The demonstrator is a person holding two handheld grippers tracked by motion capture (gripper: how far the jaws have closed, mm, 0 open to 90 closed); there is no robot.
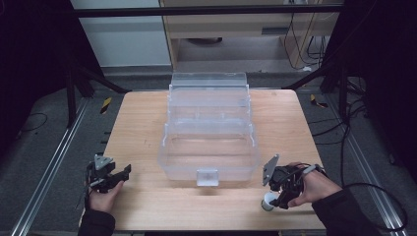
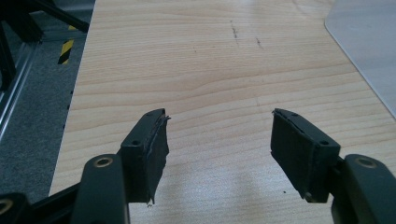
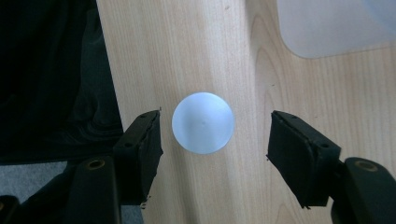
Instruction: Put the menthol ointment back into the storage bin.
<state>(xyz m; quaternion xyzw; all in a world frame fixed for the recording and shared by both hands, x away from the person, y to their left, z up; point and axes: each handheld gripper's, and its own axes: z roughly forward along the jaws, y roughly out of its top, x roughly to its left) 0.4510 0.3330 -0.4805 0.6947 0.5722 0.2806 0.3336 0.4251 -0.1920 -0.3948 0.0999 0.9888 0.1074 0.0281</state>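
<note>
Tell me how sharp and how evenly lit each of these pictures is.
High view: soft and grainy, dark at the sides, with the clear plastic tiered box washed pale. Left gripper view: crisp wood grain on the light wooden table. Right gripper view: the small round white cap looks hazy, edges soft.

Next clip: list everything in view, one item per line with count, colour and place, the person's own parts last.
box: 1, clear plastic, opened out in tiers, table centre
ball: 1, pale blue-white, near right table edge, between the right gripper's open jaws, untouched
table: 1, light wood, centre
cabinet: 1, beige, behind table
left gripper: 1, black, open, over bare wood near left edge
right gripper: 1, black, open, over the ball
hands: 2, dark sleeves, bottom corners
</note>
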